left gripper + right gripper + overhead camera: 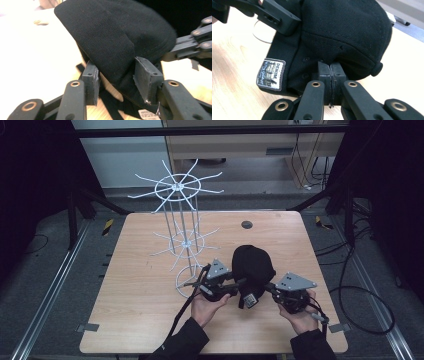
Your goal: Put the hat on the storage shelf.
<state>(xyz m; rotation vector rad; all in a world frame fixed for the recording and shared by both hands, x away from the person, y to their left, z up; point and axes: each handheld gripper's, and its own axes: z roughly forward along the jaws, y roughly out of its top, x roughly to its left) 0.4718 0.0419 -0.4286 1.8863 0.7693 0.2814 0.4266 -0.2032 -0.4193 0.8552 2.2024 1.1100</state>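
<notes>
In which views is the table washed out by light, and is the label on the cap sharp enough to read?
Left gripper view: the table is blown out almost white behind the cap, and the label is cut off and blurred. Right gripper view: exposure is even, and the label reads DENIM, its finer print too soft. High view: dim, dark surroundings.

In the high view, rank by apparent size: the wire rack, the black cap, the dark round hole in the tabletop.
1. Wire rack, the tallest and widest.
2. Black cap, held between both grippers.
3. Dark round hole, the smallest; it lies farther from the camera, though the gap is plain.
</notes>
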